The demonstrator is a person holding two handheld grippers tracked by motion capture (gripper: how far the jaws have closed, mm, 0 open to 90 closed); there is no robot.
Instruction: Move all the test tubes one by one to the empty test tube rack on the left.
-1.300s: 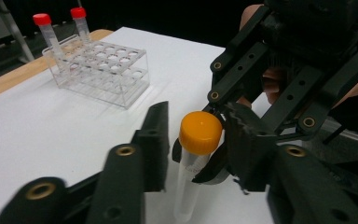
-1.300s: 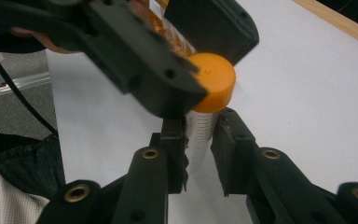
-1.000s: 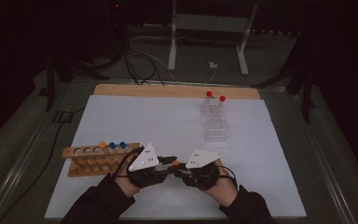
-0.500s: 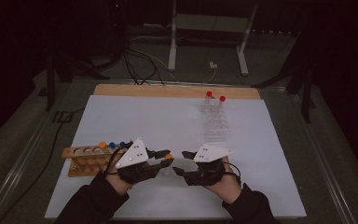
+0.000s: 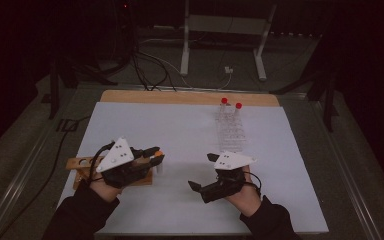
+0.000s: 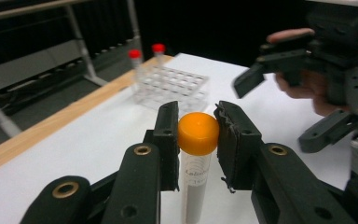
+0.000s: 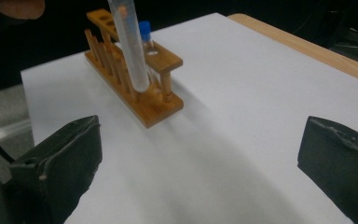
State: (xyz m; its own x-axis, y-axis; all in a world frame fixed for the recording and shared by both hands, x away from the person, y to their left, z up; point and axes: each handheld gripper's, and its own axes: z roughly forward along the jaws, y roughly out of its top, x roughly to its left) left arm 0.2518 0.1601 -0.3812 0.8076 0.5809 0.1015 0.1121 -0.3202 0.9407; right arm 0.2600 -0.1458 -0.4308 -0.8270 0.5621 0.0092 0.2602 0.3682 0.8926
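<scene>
My left gripper (image 6: 198, 128) is shut on an orange-capped tube (image 6: 197, 134), which hangs upright just under its cap. In the high view the left gripper (image 5: 156, 155) holds this tube (image 5: 159, 165) by the right end of the wooden rack (image 5: 80, 165). My right gripper (image 5: 203, 172) has just been opening its jaws; they stand wide apart over the white mat with nothing between them. In the right gripper view its jaws (image 7: 205, 158) frame bare mat, with the held tube (image 7: 130, 46) in front of the wooden rack (image 7: 135, 81).
A blue-capped tube (image 7: 145, 35) stands in the wooden rack. A clear plastic rack (image 5: 230, 131) with two red-capped tubes (image 5: 224, 101) sits at the back right of the white mat (image 5: 190, 125). The table's wooden edge (image 5: 180, 96) runs along the back.
The two grippers were together at the front middle. The left one has drawn away to the left and risen with the tube. The right gripper's jaws have spread wide.
</scene>
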